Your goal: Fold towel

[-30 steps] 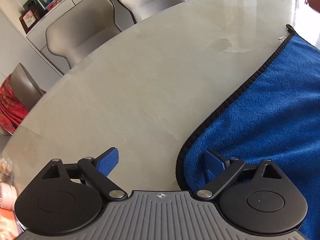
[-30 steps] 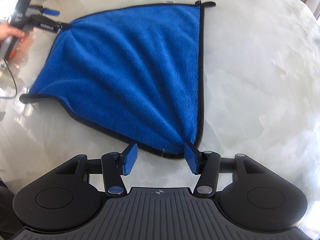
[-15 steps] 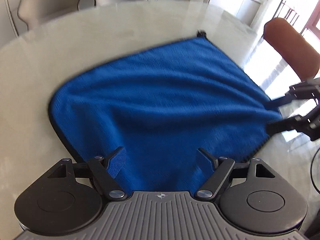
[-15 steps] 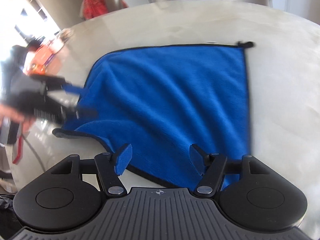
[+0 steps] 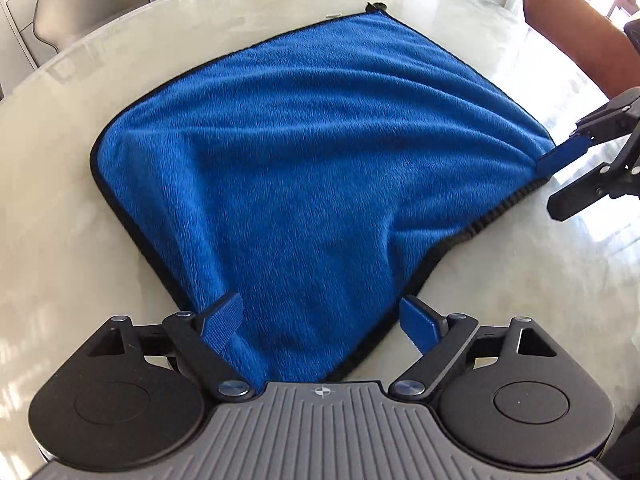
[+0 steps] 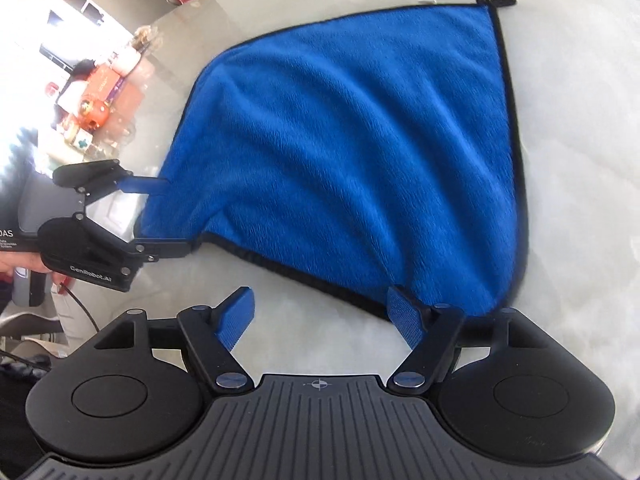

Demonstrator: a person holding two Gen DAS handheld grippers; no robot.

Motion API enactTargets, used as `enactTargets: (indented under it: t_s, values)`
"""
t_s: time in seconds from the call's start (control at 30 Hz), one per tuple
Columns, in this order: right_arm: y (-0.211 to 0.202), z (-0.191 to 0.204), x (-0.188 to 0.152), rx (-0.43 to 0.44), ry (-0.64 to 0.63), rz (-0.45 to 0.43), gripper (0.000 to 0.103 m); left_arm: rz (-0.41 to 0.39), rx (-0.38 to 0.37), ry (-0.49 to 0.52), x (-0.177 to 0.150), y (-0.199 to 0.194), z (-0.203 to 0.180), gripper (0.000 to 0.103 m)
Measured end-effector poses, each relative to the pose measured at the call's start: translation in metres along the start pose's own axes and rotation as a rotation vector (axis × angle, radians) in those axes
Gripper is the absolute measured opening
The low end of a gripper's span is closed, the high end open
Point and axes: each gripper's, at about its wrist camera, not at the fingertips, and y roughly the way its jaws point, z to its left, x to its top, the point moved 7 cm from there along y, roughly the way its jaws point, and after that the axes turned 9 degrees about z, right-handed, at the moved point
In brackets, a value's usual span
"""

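Observation:
A blue towel point(image 5: 304, 168) with black trim lies spread and rippled on the pale marble table point(image 5: 72, 208). My left gripper point(image 5: 320, 324) hovers over the towel's near corner. Its jaws are opening, with that corner lying loose between them and the pads not pressing it. In the right wrist view the towel point(image 6: 360, 152) runs to my right gripper point(image 6: 320, 316). These jaws are opening too: bare table lies between them and the towel's edge passes by the right finger. Each gripper shows in the other's view, the left gripper point(image 6: 160, 216) and the right gripper point(image 5: 554, 178), both at towel corners.
Grey chairs point(image 5: 80, 4) stand beyond the table's far edge and a brown chair point(image 5: 576, 32) at the right. Boxes and small items point(image 6: 100, 88) crowd the table's left side. A hand point(image 6: 12, 264) holds the left gripper's handle.
The left wrist view has swung from bare table onto the towel, whose corner now lies between the left fingers. The right jaws have spread wider and the right view has tilted.

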Motion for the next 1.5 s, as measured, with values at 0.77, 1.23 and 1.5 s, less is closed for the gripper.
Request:
enactTargets:
  t_s: [0.77,1.23,1.5]
  values:
    - [0.011,-0.003,0.050,-0.052,0.013,-0.096,0.088,-0.207,-0.115,-0.480,0.104,0.004,0.157,0.086]
    - [0.012,-0.015,0.056,-0.071,0.031,-0.102,0.089,-0.083,0.072,-0.263,0.129,0.006,0.174,0.078]
    - [0.008,-0.012,0.057,-0.054,0.018,-0.154,0.090,-0.153,-0.131,-0.339,0.085,-0.041,0.110,0.080]
